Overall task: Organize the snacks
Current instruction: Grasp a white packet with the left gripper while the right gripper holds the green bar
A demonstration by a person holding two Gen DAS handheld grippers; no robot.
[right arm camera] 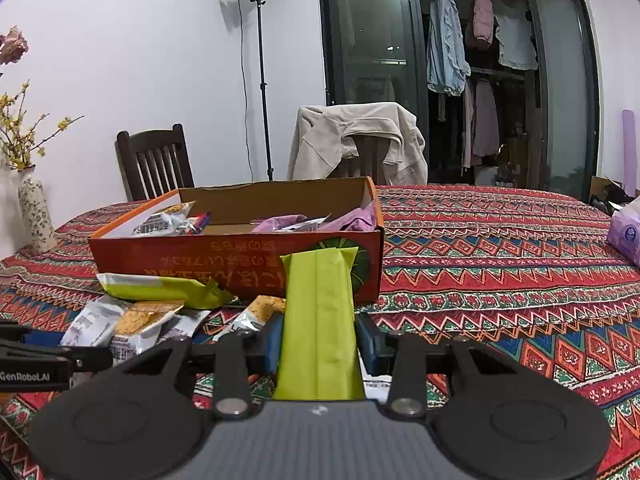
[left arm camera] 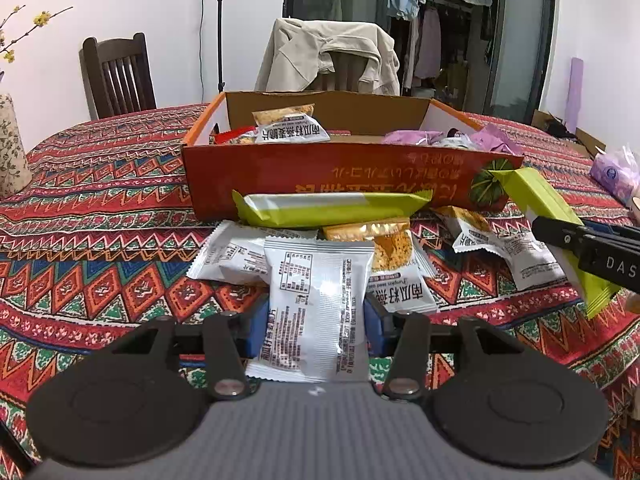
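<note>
Holding two items at once. Left gripper (left arm camera: 316, 320): blue pads against both edges of a white snack packet (left arm camera: 316, 304), which stood upright between them at the front of the loose pile. Right gripper (right arm camera: 318, 340): clamped on a green bar wrapper (right arm camera: 320, 320), pointing toward the orange box (right arm camera: 236, 256) just ahead. I judged both should lift clear of the pile, then travel over the box's near wall before release.
</note>
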